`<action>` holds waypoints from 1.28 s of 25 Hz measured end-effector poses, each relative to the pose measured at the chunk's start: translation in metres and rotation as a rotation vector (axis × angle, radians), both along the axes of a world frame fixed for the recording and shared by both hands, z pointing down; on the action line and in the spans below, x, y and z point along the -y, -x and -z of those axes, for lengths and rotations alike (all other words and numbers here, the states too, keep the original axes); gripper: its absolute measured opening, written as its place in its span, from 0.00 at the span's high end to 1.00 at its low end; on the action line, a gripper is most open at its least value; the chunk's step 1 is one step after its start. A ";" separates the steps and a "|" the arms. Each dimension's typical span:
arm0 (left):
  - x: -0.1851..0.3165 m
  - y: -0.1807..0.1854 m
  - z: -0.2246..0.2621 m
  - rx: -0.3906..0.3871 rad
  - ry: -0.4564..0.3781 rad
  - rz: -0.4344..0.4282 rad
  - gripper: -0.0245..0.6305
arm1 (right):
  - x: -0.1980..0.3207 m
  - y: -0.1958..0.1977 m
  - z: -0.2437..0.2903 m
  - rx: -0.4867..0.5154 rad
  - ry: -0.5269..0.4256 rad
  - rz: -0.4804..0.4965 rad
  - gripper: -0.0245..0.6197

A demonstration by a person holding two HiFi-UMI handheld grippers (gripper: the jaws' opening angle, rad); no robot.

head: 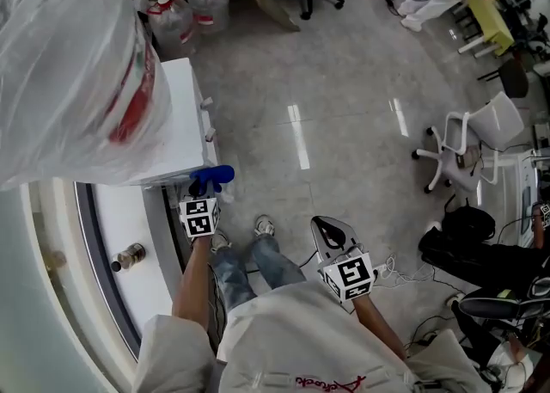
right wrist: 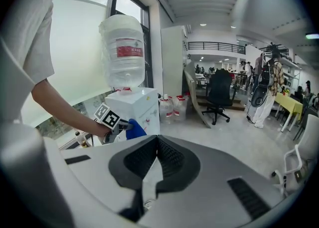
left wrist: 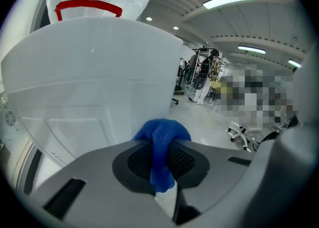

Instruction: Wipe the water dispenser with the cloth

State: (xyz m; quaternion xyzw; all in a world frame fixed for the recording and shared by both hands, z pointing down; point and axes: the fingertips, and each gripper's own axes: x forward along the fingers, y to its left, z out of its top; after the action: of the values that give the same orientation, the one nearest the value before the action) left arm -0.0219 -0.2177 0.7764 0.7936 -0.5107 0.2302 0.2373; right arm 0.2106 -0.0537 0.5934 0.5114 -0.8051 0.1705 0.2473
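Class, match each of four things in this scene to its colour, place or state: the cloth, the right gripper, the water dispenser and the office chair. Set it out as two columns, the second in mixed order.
Column one
1. cloth
2. right gripper
3. water dispenser
4. office chair

Column two
A. black, standing well away from the dispenser
B. blue, clamped in the left gripper
C. white, with a large bottle on top
D. jaws together, nothing between them

Pairs: 1-B, 2-D, 3-C, 4-A
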 end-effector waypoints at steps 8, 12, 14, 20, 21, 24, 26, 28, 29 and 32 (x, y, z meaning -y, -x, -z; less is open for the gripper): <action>-0.002 -0.016 -0.004 0.012 0.029 0.011 0.89 | 0.000 -0.023 0.001 0.017 -0.011 -0.022 0.94; -0.013 -0.019 0.007 0.011 0.028 0.018 0.89 | 0.005 -0.029 0.006 0.027 -0.021 -0.019 0.94; -0.021 -0.019 0.013 0.012 0.027 0.020 0.89 | 0.013 -0.023 0.009 0.042 -0.039 -0.004 0.94; -0.047 -0.010 0.059 0.005 -0.034 0.041 0.89 | 0.032 0.006 0.034 0.087 -0.114 0.069 0.94; -0.051 -0.007 0.071 0.005 -0.052 0.047 0.89 | 0.035 0.011 0.040 0.096 -0.128 0.084 0.94; -0.072 0.000 0.104 0.019 -0.095 0.054 0.89 | 0.040 0.025 0.056 0.117 -0.171 0.129 0.94; -0.085 0.004 0.128 0.020 -0.136 0.066 0.89 | 0.044 0.033 0.066 0.125 -0.202 0.159 0.94; -0.088 0.007 0.159 0.022 -0.193 0.080 0.89 | 0.054 0.037 0.078 0.135 -0.240 0.175 0.94; -0.087 0.010 0.175 0.026 -0.220 0.088 0.89 | 0.059 0.039 0.085 0.140 -0.258 0.178 0.94; -0.102 0.026 0.215 0.018 -0.277 0.144 0.89 | 0.059 0.048 0.093 0.162 -0.284 0.192 0.94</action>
State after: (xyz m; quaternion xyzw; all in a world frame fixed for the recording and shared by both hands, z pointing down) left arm -0.0481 -0.1160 0.5618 0.7782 -0.5951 0.1468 0.1368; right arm 0.1622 -0.1123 0.4999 0.4467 -0.8834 0.0714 0.1220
